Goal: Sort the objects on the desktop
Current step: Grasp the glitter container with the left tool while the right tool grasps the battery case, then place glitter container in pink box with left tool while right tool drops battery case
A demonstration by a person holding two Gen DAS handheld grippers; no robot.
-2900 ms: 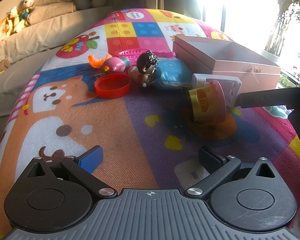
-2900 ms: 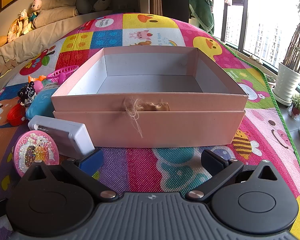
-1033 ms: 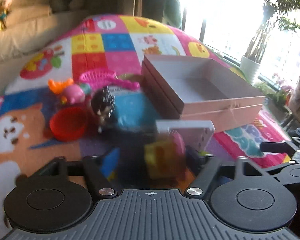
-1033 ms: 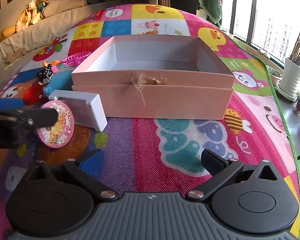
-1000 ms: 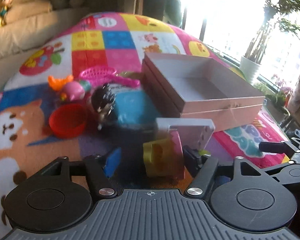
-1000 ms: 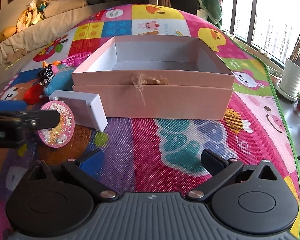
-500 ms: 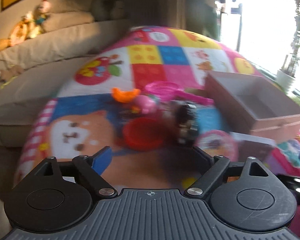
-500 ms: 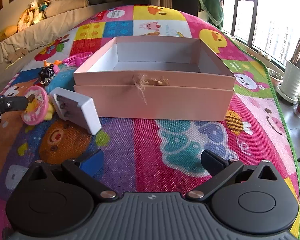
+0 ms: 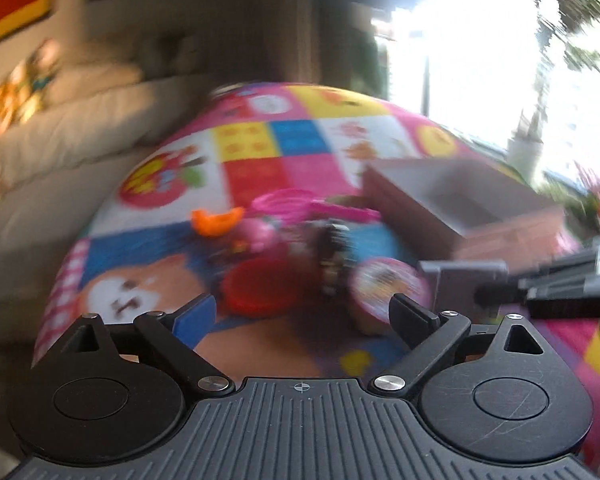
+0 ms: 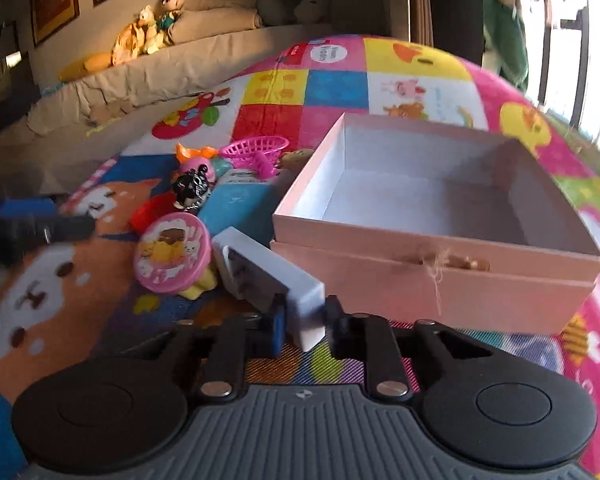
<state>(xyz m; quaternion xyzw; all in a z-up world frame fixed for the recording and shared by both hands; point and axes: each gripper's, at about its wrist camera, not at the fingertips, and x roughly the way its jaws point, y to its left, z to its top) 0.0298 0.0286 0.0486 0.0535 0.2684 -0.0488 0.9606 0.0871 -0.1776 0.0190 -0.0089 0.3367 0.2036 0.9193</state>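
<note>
In the right wrist view my right gripper [image 10: 306, 316] is shut on the near corner of a white rectangular block [image 10: 260, 268], which tilts on the mat in front of the open pink box [image 10: 436, 276]. A round pink toy with a yellow base [image 10: 172, 252] leans against the block's left side. The left wrist view is blurred. There my left gripper [image 9: 300, 312] hangs over the mat, its jaws opening with nothing between them. The pink toy [image 9: 388, 288] lies just beyond its right finger, with the white block [image 9: 460, 284] further right.
Behind the toy sit a black-haired doll [image 10: 192, 188], a red lid [image 10: 152, 208], a blue pack [image 10: 240, 204], a pink basket [image 10: 256, 150] and an orange and pink toy [image 10: 196, 160]. A beige sofa [image 10: 180, 68] borders the play mat's far left.
My left gripper let go of the pink toy and drew back to the left. My right gripper swung left and closed on the white block, which has tipped up.
</note>
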